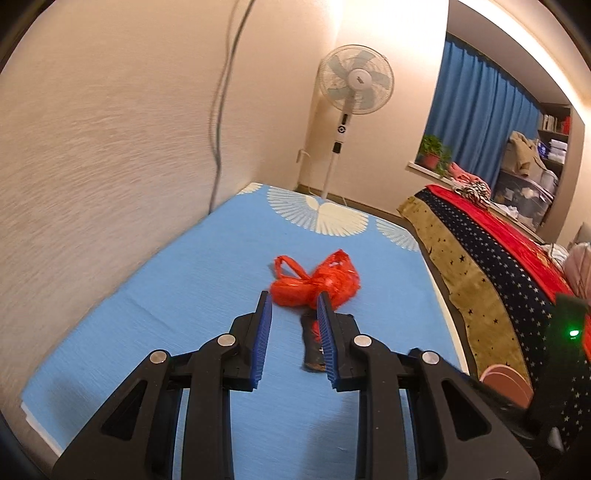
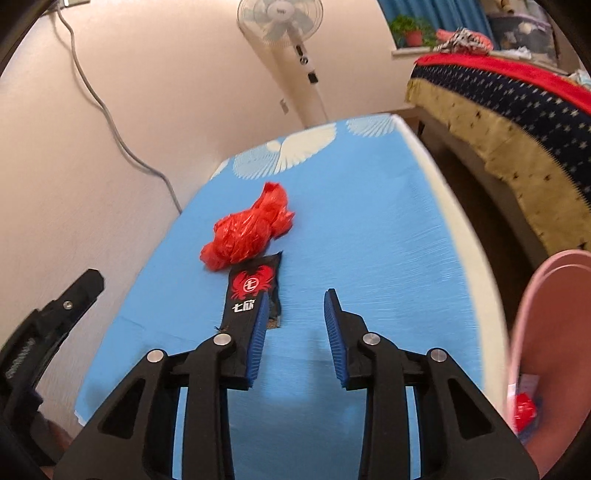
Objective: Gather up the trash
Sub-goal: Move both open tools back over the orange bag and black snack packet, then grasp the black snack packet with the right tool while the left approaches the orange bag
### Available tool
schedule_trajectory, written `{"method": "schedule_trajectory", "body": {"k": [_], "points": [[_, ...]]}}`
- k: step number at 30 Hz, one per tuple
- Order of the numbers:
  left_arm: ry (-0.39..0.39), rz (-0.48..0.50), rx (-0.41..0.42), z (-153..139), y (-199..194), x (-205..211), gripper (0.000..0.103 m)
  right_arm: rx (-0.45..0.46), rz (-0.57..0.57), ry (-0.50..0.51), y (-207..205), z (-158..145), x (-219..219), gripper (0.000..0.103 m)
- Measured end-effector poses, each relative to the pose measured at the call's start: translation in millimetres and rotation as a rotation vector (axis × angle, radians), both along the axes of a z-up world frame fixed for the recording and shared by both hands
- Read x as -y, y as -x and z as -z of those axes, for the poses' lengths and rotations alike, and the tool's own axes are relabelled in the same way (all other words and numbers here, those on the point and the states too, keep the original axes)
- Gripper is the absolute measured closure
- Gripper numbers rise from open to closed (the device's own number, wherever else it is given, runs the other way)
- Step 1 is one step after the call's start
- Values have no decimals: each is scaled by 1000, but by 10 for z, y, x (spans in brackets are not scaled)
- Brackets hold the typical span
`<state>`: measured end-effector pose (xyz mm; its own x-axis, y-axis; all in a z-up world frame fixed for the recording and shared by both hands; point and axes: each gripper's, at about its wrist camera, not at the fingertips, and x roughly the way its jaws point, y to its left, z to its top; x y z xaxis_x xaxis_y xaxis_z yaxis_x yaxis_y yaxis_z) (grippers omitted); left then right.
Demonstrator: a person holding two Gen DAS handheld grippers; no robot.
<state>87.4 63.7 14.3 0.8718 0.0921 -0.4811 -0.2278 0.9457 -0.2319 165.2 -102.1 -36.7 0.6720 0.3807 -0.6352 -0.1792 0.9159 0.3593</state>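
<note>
A crumpled red plastic bag [image 1: 314,284] [image 2: 247,232] lies on the blue-covered table [image 1: 147,314] [image 2: 388,221]. Just in front of it lies a black snack wrapper [image 1: 312,347] [image 2: 255,286] with a red crab logo. My left gripper [image 1: 293,297] hovers just short of the bag, open, with nothing between its jaws; the wrapper shows beside its right finger. My right gripper [image 2: 297,293] is open too, over bare cloth, its left finger over the wrapper's near right edge. The left gripper's body [image 2: 55,314] shows at the left edge of the right wrist view.
A pink bin [image 2: 554,332] [image 1: 506,380] stands off the table's right edge, holding a red scrap [image 2: 524,410]. Right of it is a bed with a starred blanket [image 1: 498,258] [image 2: 517,122]. A wall runs along the table's left side, and a standing fan [image 1: 354,81] [image 2: 284,22] is behind.
</note>
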Motion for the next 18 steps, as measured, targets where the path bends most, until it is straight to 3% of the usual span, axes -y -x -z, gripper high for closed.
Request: {"method": "schedule_trajectory", "body": {"k": [13, 16, 18], "points": [[42, -9, -24, 90, -148, -86, 78, -120, -43, 44, -401, 341, -326, 69], [52, -12, -28, 115, -199, -91, 78, -134, -92, 43, -428, 367, -374, 100], [59, -14, -28, 121, -228, -96, 78, -121, -107, 50, -394, 351, -369, 103]]}}
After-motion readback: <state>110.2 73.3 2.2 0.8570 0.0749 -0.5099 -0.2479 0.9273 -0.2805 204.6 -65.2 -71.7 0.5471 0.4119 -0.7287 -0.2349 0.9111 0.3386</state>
